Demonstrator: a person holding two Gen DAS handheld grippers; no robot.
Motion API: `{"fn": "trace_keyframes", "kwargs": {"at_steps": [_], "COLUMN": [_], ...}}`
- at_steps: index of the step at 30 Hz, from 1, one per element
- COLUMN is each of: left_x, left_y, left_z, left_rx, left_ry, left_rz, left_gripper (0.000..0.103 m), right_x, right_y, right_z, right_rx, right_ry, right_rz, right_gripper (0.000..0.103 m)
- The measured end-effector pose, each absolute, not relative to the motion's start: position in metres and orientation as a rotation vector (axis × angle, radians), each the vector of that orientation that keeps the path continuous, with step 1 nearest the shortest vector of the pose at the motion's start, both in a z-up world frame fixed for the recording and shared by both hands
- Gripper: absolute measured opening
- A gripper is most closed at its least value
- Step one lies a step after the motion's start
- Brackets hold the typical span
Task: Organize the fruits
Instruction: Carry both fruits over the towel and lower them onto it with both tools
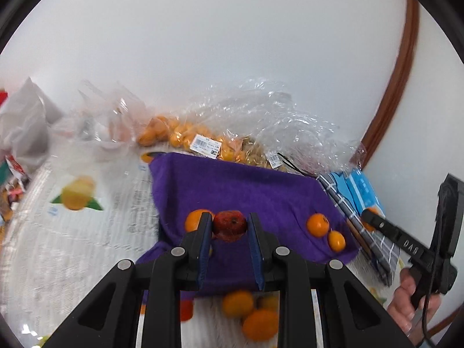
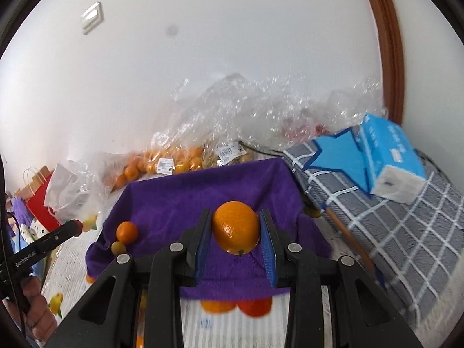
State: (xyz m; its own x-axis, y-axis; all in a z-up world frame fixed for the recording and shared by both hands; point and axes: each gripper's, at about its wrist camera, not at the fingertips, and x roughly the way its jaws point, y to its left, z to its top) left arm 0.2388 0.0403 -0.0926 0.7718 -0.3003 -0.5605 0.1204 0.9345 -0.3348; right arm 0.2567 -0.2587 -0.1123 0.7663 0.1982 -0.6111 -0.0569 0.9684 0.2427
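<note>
Nearest me, my left gripper [image 1: 229,226] pinches a small red fruit [image 1: 230,225] between its blue pads, lifted above the purple towel [image 1: 261,191]. My right gripper [image 2: 235,227] clamps an orange [image 2: 236,227] the same way, over the same towel. A few loose oranges [image 1: 318,224] lie on the towel, and blurred ones [image 1: 259,324] sit below its near edge. Further back, a clear bag of oranges [image 1: 179,136] rests against the white wall [image 1: 232,43]. A blue tissue pack [image 2: 388,156] sits on grey checked cloth [image 2: 406,232] to the right.
</note>
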Motion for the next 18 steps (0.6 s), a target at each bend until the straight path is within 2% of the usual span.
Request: {"fn": "trace_keyframes", "kwargs": {"at_steps": [8,18], "left_x": [0.265,0.268], "left_y": [0.026,0.018], "left_z": [-0.132,-0.144], "left_rx": [-0.277,-0.262], "left_ry": [0.723,0.749], "left_rz": [-0.249,-0.263], "left_gripper": [0.024,0.024], "right_x": [0.278,0.284], "right_y": [-0.257,-0.246], "right_z": [-0.156,-0.174], "right_rx": [0.210,0.145], "right_ry": [0.766,0.829], "right_rz": [0.197,0.200], "right_gripper": [0.032,0.032]}}
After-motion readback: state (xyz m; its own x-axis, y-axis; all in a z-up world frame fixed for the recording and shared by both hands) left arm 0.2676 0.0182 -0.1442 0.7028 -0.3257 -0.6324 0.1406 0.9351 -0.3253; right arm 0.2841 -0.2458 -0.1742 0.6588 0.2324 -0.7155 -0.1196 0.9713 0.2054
